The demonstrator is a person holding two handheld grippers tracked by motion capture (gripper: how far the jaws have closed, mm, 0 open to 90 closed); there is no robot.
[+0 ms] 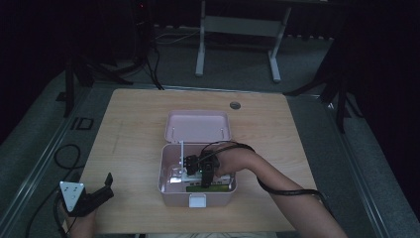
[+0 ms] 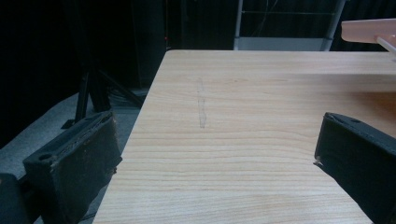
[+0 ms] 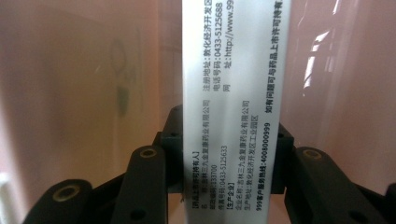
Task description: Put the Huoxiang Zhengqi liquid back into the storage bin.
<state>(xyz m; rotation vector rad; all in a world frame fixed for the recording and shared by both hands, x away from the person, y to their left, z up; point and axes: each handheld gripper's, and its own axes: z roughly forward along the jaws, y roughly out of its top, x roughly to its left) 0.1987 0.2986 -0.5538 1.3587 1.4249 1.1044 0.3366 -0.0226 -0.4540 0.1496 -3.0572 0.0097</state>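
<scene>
right claw (image 3: 231, 154) tight around white carton (image 3: 236, 93)

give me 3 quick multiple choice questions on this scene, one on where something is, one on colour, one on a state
1. Where are the right tongs?
A. Inside the storage box
B. On the floor
C. Past the table's far edge

2. What colour is the box?
A. Blue
B. Pink
C. Black

3. How are the left tongs?
A. Shut on a cup
B. Shut on the lid
C. Open, holding nothing

Answers: 1 A, they reach down into the open box. 2 B, walls and the lid are pink. 3 C, the jaws stand wide apart over bare table.
</scene>
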